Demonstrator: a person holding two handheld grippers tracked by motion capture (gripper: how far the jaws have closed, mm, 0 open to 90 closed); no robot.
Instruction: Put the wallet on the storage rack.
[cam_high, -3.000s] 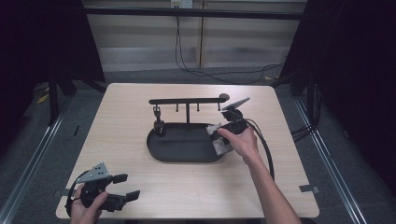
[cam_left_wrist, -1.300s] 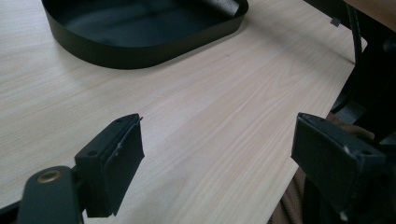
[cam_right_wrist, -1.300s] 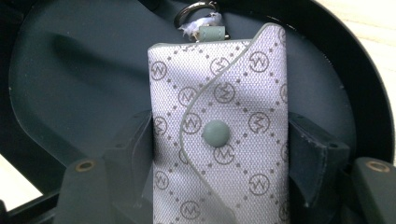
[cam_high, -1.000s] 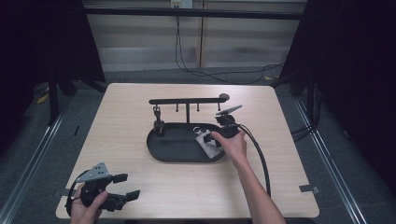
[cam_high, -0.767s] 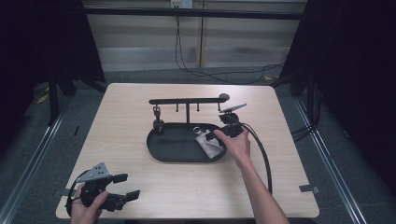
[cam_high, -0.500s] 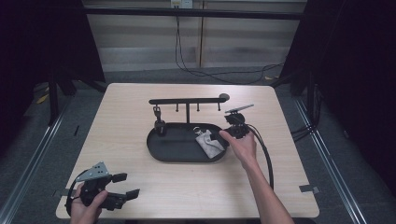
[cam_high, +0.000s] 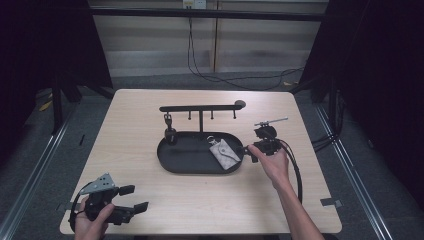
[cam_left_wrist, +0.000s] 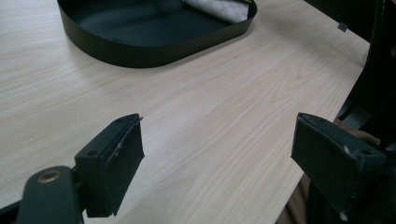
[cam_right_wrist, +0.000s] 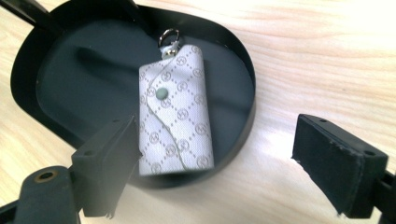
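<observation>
While its jaws just spread empty | right hand-held gripper (cam_high: 248, 151) beside key pouch (cam_high: 224, 153) in tray (cam_high: 175, 161)

A light wood-grain table (cam_high: 150, 125) is set on a grey floor (cam_high: 395, 165). Dark curtains (cam_high: 45, 45) are hung at both sides. A pale panelled wall (cam_high: 150, 40) is seen behind, with black cables (cam_high: 200, 60) trailing down it. Metal rails (cam_high: 35, 150) are laid along the floor.
</observation>
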